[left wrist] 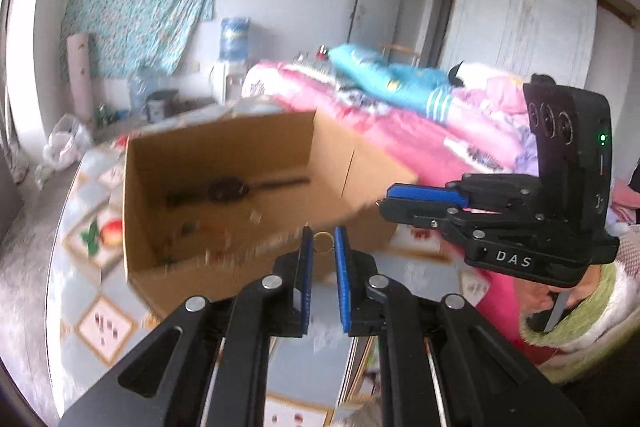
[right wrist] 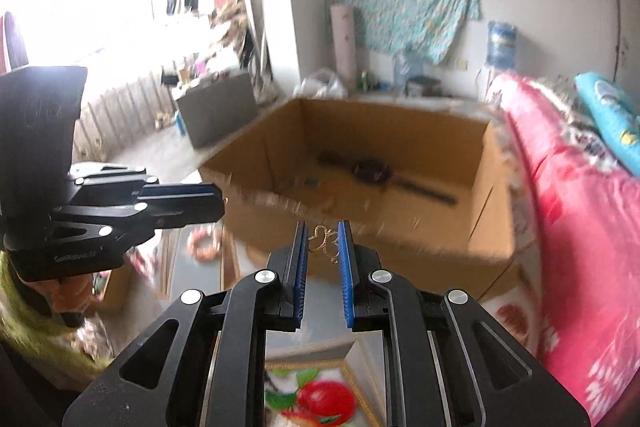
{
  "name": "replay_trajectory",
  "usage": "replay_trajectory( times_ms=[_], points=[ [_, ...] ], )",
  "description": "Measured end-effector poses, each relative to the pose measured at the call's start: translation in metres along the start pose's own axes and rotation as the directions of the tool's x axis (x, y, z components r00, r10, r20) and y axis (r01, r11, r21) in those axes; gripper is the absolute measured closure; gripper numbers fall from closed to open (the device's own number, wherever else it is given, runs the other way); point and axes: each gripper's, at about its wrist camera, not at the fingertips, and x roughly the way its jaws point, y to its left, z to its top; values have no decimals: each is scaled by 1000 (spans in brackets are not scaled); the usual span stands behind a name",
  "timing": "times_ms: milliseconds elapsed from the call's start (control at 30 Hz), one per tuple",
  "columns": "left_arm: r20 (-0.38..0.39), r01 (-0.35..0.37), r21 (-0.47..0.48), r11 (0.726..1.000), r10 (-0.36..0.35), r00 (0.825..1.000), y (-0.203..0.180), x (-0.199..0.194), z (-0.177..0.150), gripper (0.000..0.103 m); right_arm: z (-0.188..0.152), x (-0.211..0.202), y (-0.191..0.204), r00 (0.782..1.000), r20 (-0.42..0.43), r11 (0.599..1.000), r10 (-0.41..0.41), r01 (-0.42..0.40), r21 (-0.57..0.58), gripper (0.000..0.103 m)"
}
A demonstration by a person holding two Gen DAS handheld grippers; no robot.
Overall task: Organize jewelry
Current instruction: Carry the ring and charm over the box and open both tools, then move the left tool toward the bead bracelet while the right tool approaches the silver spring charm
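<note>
My left gripper (left wrist: 323,241) is shut on a small gold ring (left wrist: 322,242), held in the air just in front of the near wall of an open cardboard box (left wrist: 224,211). My right gripper (right wrist: 323,239) is shut on a gold openwork pendant (right wrist: 325,242), also held before the box (right wrist: 432,227). In the box lie a dark brush-like thing (left wrist: 228,189) and some small jewelry bits (left wrist: 188,227). The right gripper also shows in the left wrist view (left wrist: 380,205), and the left gripper in the right wrist view (right wrist: 222,203).
The box stands on a table with a fruit-patterned cloth (right wrist: 312,399). A bed with a pink quilt (right wrist: 580,227) lies to the right. A water dispenser (left wrist: 234,39) and clutter stand by the far wall.
</note>
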Motion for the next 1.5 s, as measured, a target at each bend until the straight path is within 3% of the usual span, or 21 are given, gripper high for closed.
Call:
replay_trajectory(
  times_ms=[200,500,567,633,733,1200,1500],
  points=[
    [-58,19,-12,1000,-20,998,7,45,35,93,17,23,-26,997,-5,996,-78,78,43,90],
    [-223,-59,-47,997,48,974,24,127,45,92,23,66,-65,977,-134,980,-168,180,80,90],
    [-250,-69,-53,996,54,967,25,135,44,88,21,64,-67,978,-136,980,-161,174,97,87],
    [-255,-77,-81,994,54,965,30,137,43,74,20,58,-72,983,-118,980,-144,158,120,86],
    [-230,-96,-111,989,68,971,38,129,43,63,20,44,-81,990,-79,980,-113,124,157,83],
    [-116,-193,-204,960,172,978,59,36,30,38,16,-15,-96,999,20,965,-42,36,259,83],
    [-78,-292,-229,929,281,957,69,-27,3,21,-5,-30,-56,998,21,987,55,-58,153,74]
  ],
)
